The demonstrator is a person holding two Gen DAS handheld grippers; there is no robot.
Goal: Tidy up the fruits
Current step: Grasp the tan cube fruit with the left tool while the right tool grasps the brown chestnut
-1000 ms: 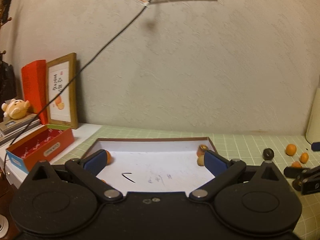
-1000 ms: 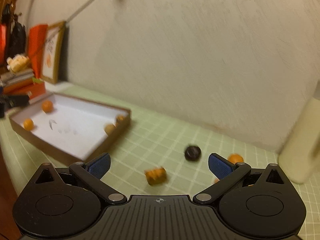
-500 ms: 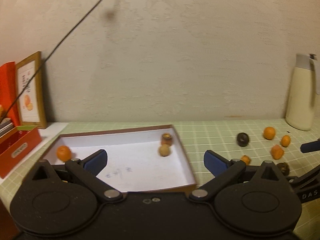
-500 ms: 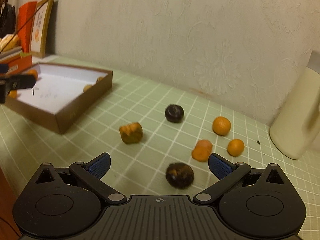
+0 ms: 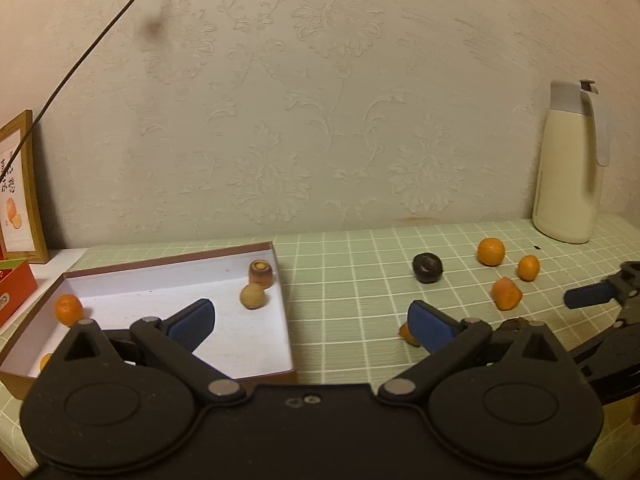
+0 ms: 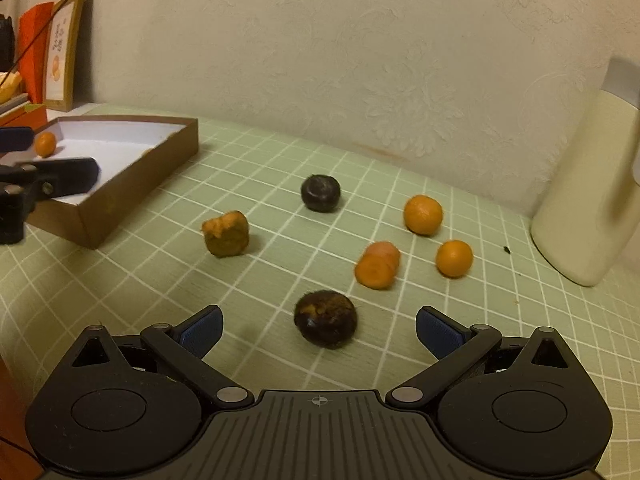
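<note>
A brown cardboard box [image 5: 282, 300] with a white floor holds an orange [image 5: 68, 309], a tan round fruit [image 5: 253, 296] and a brown cylinder-shaped fruit [image 5: 262, 272]. It also shows in the right wrist view [image 6: 132, 184]. Loose on the green checked cloth lie a dark round fruit [image 6: 321, 193], a brown lumpy fruit [image 6: 226, 233], two oranges [image 6: 423, 214] [image 6: 454, 258], an orange cut piece [image 6: 377, 265] and a dark brown fruit [image 6: 325, 319]. My right gripper [image 6: 319, 326] is open, with the dark brown fruit between its fingers. My left gripper [image 5: 310, 322] is open and empty over the box's right edge.
A cream thermos jug [image 5: 570, 168] stands at the back right against the wallpapered wall. A framed picture [image 5: 18, 188] and an orange box [image 5: 14, 292] stand at the left. A black cable [image 5: 80, 64] hangs along the wall.
Both grippers have swung to the right, away from the box and toward the loose fruits. The right gripper has come closer to the dark brown fruit, which now lies between its fingers.
</note>
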